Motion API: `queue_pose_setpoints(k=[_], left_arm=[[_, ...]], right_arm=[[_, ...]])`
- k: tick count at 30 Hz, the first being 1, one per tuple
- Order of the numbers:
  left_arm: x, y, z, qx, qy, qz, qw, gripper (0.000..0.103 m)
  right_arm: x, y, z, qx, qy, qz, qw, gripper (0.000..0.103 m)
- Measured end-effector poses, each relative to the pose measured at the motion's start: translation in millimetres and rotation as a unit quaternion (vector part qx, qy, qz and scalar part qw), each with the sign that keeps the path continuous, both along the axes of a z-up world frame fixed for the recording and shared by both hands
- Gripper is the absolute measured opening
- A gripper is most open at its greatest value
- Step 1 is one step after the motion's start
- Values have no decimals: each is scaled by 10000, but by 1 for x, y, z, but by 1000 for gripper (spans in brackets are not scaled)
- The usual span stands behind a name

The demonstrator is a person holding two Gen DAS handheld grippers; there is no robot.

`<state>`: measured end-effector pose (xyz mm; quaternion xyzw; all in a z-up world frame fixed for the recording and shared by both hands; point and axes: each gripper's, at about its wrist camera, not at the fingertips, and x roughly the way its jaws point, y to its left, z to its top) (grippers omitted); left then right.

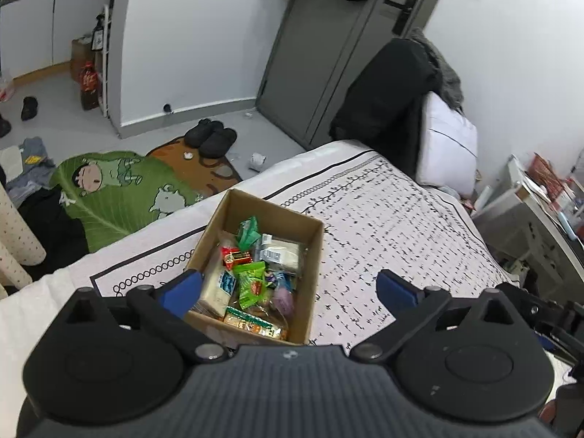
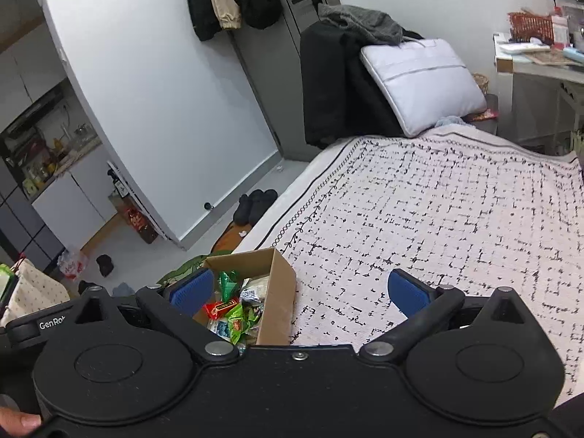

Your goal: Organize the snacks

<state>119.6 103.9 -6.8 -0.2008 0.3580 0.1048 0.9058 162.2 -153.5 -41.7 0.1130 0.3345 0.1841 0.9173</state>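
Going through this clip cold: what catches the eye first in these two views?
An open cardboard box packed with bright snack packets sits near the edge of the bed, on its white, black-flecked cover. Both claws stand wide open and empty, the left claw over the box and the right claw beside it. On the floor beyond lie a green cartoon rug and black slippers.
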Motion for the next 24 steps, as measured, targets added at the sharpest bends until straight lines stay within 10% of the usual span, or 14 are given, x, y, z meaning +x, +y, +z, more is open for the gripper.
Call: queue_pose_setpoints(k=[24], left_arm=[[-67,-35,40,467,-275,-397,9977,103]], right_arm=[[-71,-40,34,35,-385,407,9984,103]])
